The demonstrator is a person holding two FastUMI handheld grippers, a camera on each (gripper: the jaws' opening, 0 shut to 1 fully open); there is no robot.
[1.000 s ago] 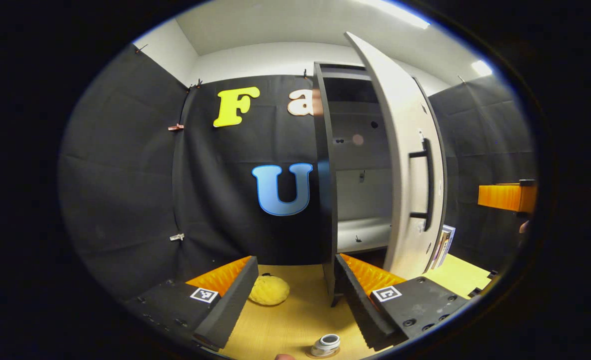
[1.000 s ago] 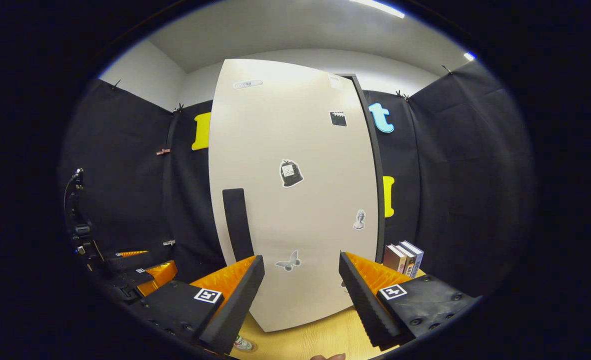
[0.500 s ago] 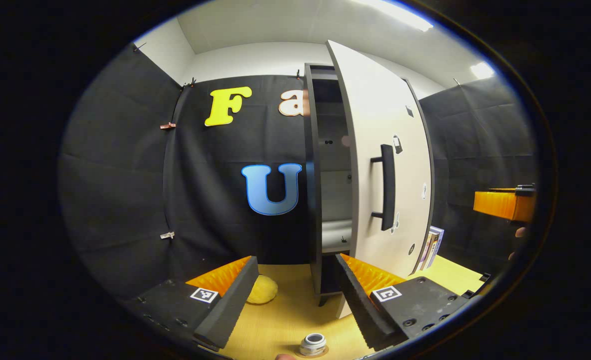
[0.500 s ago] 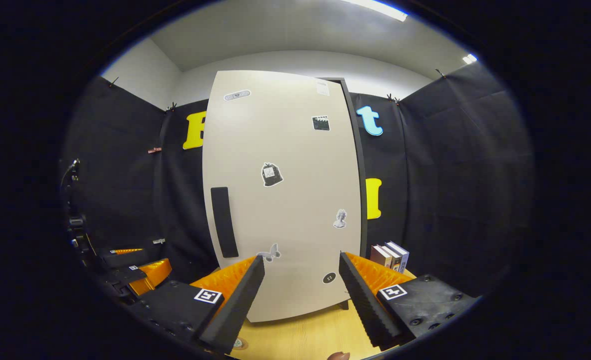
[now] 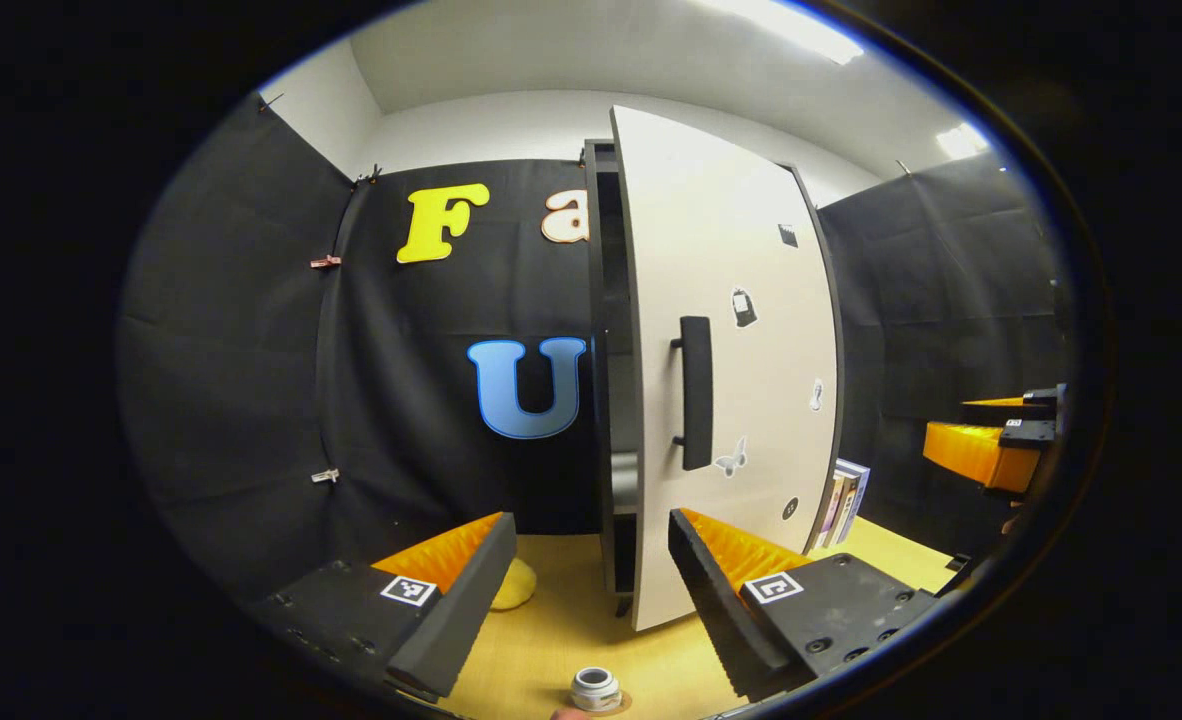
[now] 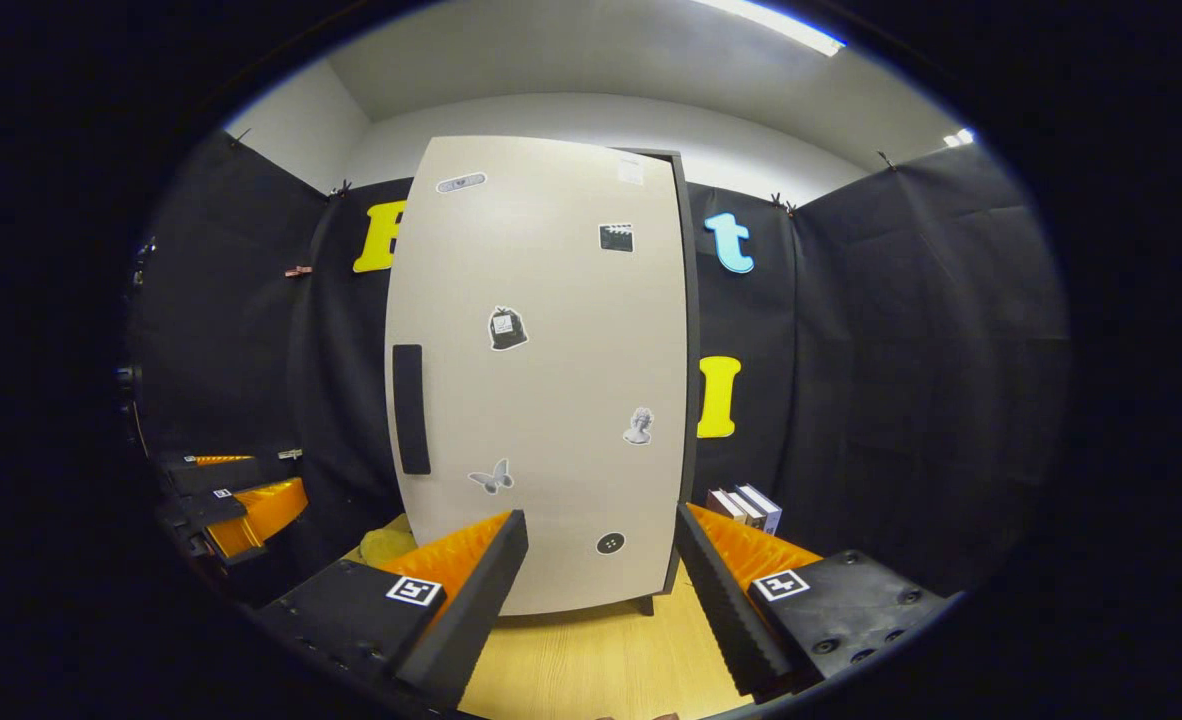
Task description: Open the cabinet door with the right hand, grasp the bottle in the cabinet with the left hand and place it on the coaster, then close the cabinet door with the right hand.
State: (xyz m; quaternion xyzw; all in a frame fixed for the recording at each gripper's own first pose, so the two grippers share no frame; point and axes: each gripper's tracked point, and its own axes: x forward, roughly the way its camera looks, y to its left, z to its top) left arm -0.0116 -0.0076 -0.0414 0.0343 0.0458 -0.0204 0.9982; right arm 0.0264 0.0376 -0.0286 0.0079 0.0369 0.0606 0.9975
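One cabinet door [image 5: 721, 360], long axis upright, stands ahead of my left gripper [image 5: 591, 590], ajar by a narrow gap at its left edge; its one black handle [image 5: 695, 392] runs vertically. From my right gripper [image 6: 601, 600] I see the door [image 6: 541, 370] face-on, carrying several stickers. One bottle [image 5: 596, 689] stands upright, cap up, on one coaster [image 5: 619, 702] on the desk [image 5: 551, 650], just below and between my left gripper's fingers. Both grippers are spread wide and hold nothing. One yellow sponge [image 5: 511, 585] lies left of the cabinet. A few books [image 6: 746, 505] stand to its right.
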